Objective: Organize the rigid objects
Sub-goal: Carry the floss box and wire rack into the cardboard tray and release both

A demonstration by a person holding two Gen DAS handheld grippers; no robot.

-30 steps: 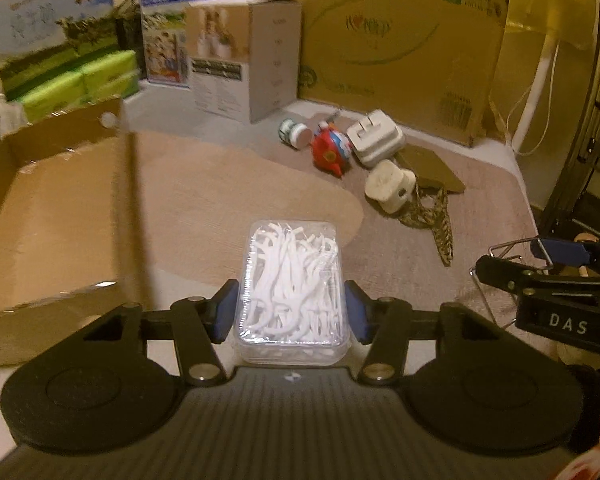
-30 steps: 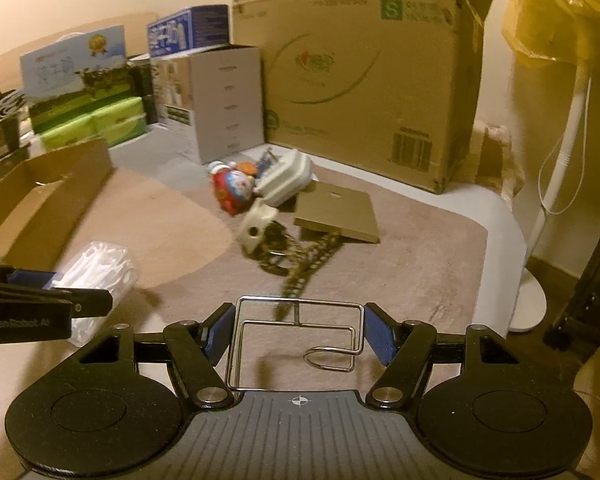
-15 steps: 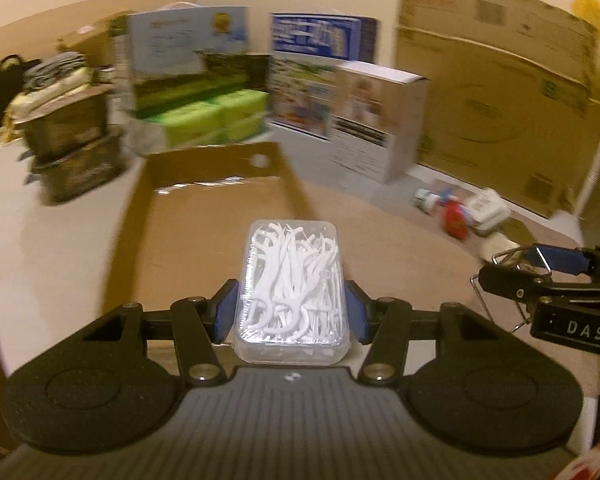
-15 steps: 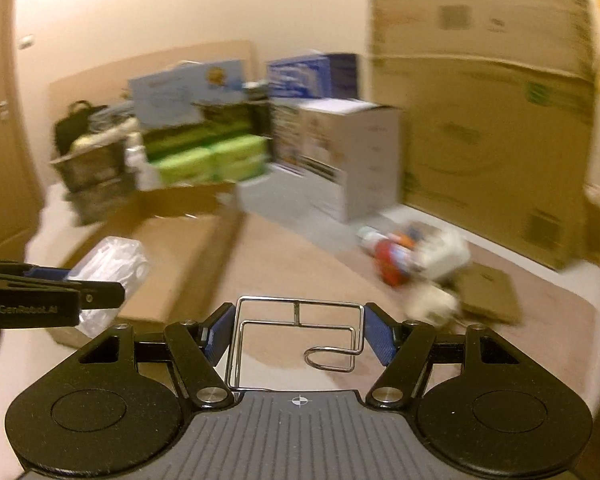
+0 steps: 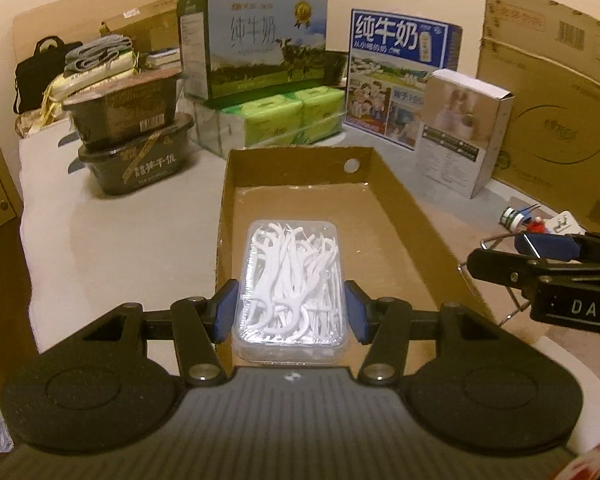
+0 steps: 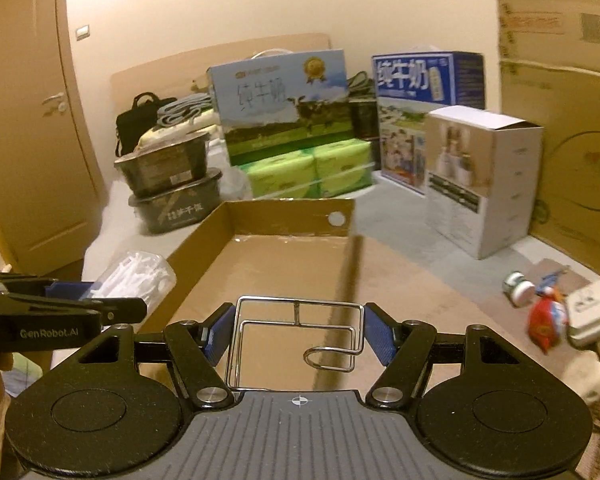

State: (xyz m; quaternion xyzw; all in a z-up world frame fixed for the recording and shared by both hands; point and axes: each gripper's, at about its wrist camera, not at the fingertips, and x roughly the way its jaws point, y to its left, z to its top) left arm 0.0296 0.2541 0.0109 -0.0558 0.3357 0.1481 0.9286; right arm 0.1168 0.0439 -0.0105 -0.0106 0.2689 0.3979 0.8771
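Floss-pick box (image 5: 291, 290): clear, rectangular, white picks.

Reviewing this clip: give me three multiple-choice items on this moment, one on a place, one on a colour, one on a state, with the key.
1. Where is the small round hole in the cardboard tray?
A. far wall
B. floor
C. left wall

2. What colour are the tissue packs under the milk carton?
A. red
B. green
C. black

3. What is the right claw doing?
A. open and empty
B. shut on a wire rack
C. shut on a toy

Key: 1 A, the hole sits in the far wall's right end. 2 B, their wrappers are bright green. 3 B, both blue pads press the wire frame's sides.
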